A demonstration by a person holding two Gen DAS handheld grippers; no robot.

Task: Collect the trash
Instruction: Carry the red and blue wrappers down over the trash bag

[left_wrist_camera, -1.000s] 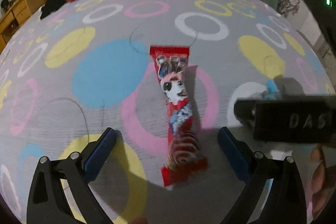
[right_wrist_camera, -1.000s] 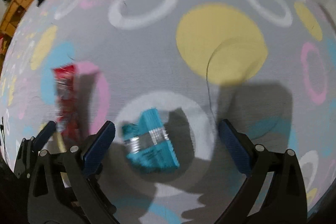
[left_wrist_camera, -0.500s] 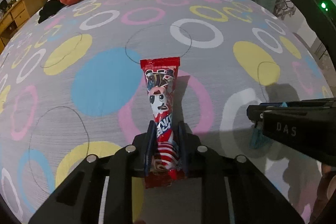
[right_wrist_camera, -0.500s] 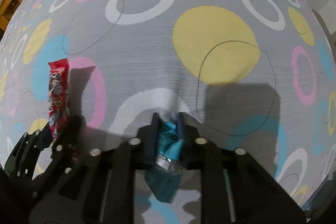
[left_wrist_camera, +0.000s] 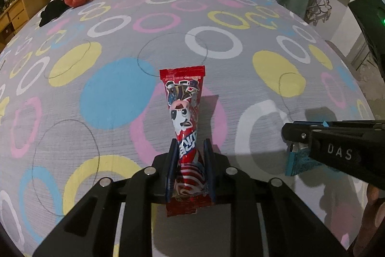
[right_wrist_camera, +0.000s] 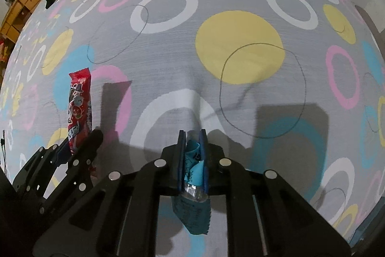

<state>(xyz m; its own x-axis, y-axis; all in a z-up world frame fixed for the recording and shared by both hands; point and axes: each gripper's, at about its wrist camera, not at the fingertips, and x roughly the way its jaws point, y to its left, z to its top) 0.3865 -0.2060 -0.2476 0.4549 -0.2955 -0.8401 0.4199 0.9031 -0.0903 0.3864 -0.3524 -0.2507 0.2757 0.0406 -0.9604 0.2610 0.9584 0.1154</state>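
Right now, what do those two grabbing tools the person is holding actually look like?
Both are matte black plastic. The left gripper and right gripper each have flat, strut-like arms dotted with round silver bolts, ending in jaws lined with dark blue pads. Seen from the side, the right one carries white letters reading DAS, with a black box above it showing a small green light. No sleeves are visible.

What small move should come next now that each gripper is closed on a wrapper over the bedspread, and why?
Probably lift both straight up. The left gripper pinches the red wrapper and the right gripper pinches the blue wrapper, but both hang just above the bedspread, and no bin is in view.
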